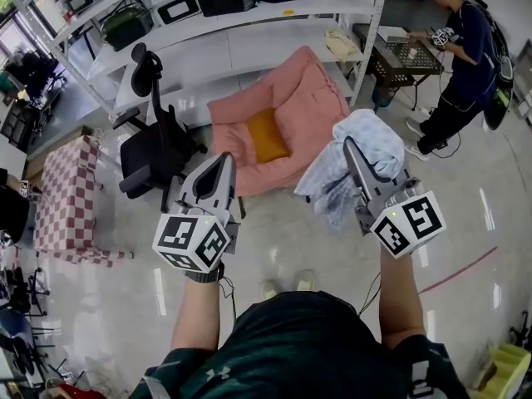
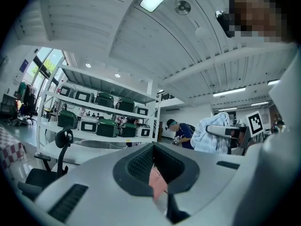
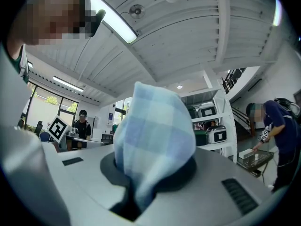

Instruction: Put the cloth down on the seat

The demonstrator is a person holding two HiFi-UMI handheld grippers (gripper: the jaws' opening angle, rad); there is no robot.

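A light blue checked cloth hangs bunched from my right gripper, whose jaws are shut on it; in the right gripper view the cloth rises out of the jaws and hides what lies beyond. The seat, a low pink armchair with an orange cushion, stands on the floor ahead, past both gripper tips. My left gripper is held level beside the right one, shut with nothing in it. In the left gripper view a sliver of pink shows past the jaws, and the cloth appears at the right.
A black office chair stands left of the seat, and a pink-and-white checked stool further left. White shelving with green and black cases runs behind. A person works at a wire table at the back right.
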